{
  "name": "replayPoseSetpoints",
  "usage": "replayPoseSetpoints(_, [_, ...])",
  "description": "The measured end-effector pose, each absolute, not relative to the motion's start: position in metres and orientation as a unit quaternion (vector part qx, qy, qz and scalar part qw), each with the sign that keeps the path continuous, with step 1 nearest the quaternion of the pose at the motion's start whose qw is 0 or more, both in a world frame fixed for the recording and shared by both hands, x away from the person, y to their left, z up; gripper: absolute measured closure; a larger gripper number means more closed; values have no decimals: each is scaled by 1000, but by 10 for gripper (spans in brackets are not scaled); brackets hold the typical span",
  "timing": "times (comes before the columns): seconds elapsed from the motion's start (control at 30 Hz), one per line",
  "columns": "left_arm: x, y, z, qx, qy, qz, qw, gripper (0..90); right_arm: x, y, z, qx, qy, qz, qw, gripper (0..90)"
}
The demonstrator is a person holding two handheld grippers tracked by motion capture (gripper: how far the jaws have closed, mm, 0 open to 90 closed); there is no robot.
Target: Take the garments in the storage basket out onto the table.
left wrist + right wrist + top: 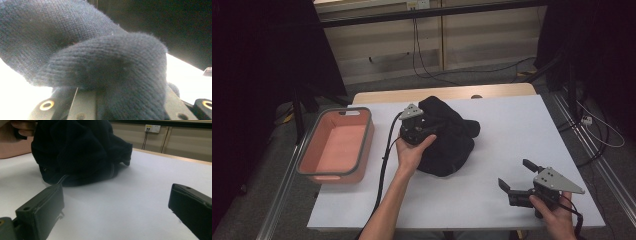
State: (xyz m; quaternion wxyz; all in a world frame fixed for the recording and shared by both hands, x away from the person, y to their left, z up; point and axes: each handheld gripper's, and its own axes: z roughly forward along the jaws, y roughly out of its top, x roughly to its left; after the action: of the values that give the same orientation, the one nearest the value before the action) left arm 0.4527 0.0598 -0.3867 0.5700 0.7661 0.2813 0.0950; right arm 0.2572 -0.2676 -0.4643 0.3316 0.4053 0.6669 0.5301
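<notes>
no readable text, no labels, brands or numbers anywhere

A dark garment (pixel 447 142) is lying bunched on the white table (pixel 512 125), and the left gripper (pixel 414 131) is pressing into its left side. The right gripper (pixel 518 176) is resting near the table's front right corner, jaws standing apart. A pink bin (pixel 312 155) is sitting at the left edge.
</notes>
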Motion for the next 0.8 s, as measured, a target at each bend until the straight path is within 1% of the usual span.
replayPoseSetpoints(0.27, [456, 47, -402, 788, 275, 92, 543, 686, 258, -267, -464, 407, 667, 528, 332, 0])
replayPoseSetpoints(0.37, [458, 43, -409, 791, 280, 91, 536, 653, 257, -267, -464, 406, 667, 529, 332, 0])
replayPoseSetpoints(0.47, [460, 39, -417, 804, 275, 99, 517, 639, 258, -267, -464, 406, 667, 529, 331, 0])
replayPoseSetpoints(0.6, [461, 37, -426, 806, 277, 95, 514, 624, 257, -267, -464, 405, 668, 530, 331, 0])
replayPoseSetpoints(0.8, [462, 34, -431, 815, 270, 93, 505, 615, 258, -267, -465, 407, 668, 529, 330, 0])
